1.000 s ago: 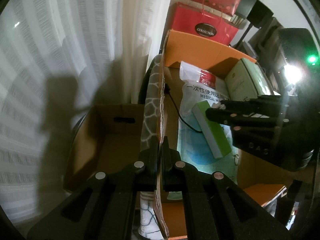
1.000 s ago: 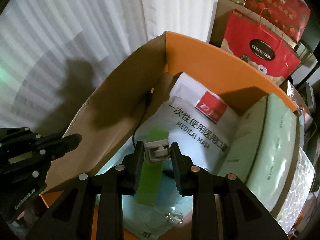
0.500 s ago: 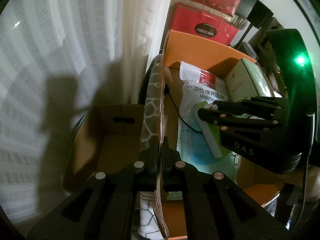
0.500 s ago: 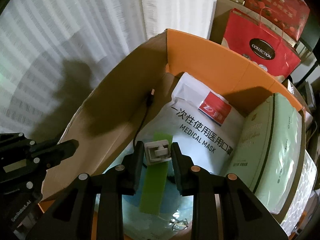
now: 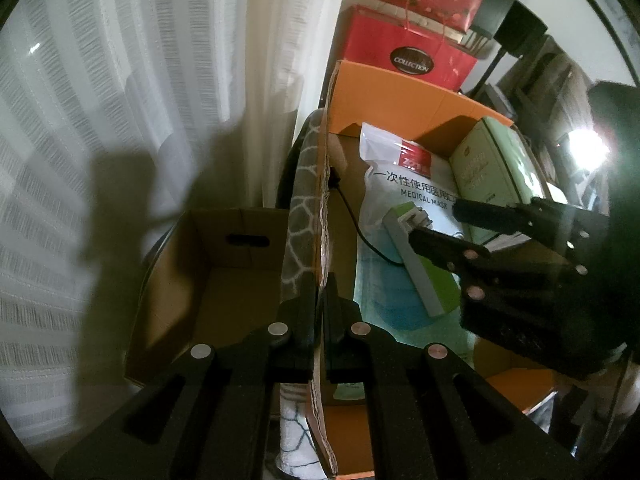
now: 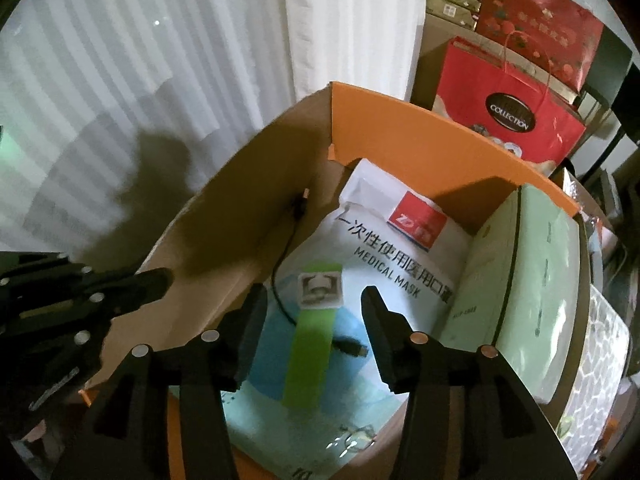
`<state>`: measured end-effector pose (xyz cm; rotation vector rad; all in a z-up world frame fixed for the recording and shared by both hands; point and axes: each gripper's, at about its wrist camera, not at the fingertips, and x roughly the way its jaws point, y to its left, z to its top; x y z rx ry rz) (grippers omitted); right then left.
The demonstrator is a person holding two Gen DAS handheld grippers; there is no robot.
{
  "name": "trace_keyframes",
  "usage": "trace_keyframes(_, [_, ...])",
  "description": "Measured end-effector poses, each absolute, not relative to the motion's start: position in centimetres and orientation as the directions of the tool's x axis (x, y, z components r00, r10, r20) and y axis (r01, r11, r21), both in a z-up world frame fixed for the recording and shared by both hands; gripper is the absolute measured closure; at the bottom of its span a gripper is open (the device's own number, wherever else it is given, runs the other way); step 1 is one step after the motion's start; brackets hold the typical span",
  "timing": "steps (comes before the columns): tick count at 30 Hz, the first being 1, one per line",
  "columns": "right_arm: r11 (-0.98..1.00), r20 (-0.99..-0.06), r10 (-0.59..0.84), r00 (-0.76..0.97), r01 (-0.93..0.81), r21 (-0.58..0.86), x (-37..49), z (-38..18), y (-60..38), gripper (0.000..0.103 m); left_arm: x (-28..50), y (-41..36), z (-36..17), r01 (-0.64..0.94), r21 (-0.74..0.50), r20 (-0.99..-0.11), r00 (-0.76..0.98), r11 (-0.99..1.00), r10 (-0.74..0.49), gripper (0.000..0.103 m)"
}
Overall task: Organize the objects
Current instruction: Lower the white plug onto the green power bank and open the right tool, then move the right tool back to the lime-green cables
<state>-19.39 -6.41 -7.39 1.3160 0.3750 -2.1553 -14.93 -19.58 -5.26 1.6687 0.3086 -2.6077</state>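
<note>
Right wrist: right tongs (image 6: pixel 314 300) opening above green box (image 6: pixel 310 354).

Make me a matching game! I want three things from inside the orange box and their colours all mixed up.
Things:
1. medical mask bag
2. power bank
3. cable

Colours:
A. black
B. white with a red label
C. bright green

Pairs: 1-B, 2-C, 3-A

All three lie inside the orange box.
</note>
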Motion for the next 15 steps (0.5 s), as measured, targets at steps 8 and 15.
trace_keyframes(8, [-0.796, -0.846, -0.357, -0.397, 0.603, 0.053, -17.5, -5.9, -5.0, 0.036, -15.1, -19.6, -5.3, 0.136, -0.150, -0.901, -0.426, -0.979, 0.079, 0.100])
trace_keyframes(15, [-0.807, -0.824, -0.380, -0.421, 0.585, 0.074, -16.4, -4.8, -3.1, 0.026, -15.0, -19.7, -5.3, 0.140, -0.149, -0.901, -0.427, -0.979, 0.076, 0.100])
